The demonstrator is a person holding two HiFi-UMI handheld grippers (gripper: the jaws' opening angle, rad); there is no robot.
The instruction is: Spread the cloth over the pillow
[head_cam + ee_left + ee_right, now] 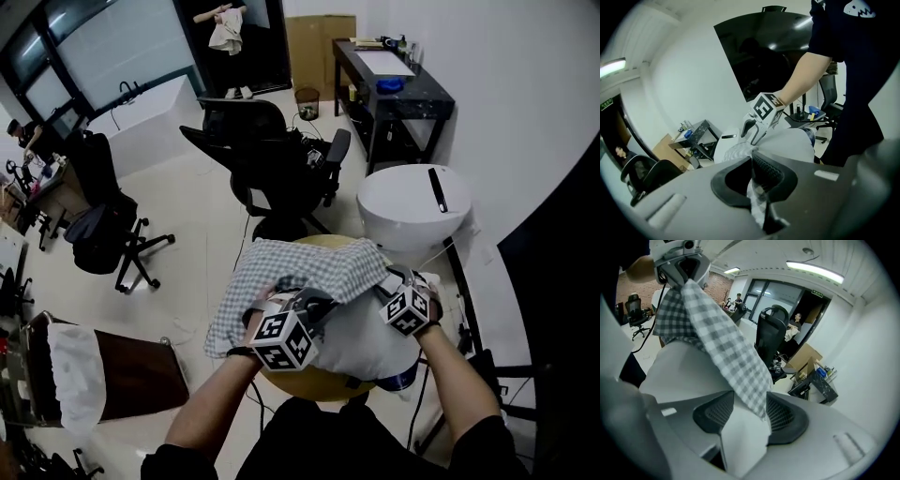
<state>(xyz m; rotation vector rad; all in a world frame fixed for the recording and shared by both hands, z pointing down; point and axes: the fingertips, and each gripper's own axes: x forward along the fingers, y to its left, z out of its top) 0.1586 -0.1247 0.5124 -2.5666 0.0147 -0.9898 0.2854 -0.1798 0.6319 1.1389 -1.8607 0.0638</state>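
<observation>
Head view: the cloth point(309, 267) lies bunched over the upper part of the pillow point(366, 342). The lower part is bare, so most of the spreading is left. Left gripper view: the left gripper point(757, 185) is clamped on a cloth fold, pinched between its pads at centre frame. Right gripper view: the right gripper point(750, 413) looks clamped on the cloth's edge, and white pillow fabric fills the gap too.

The head view looks steeply down from above onto the round counter point(311, 384). Each gripper view sits close behind its own jaws. The left gripper point(319, 302) camera faces the right gripper point(753, 136), and the right's faces back. All three views share the checked cloth point(300, 265).
</observation>
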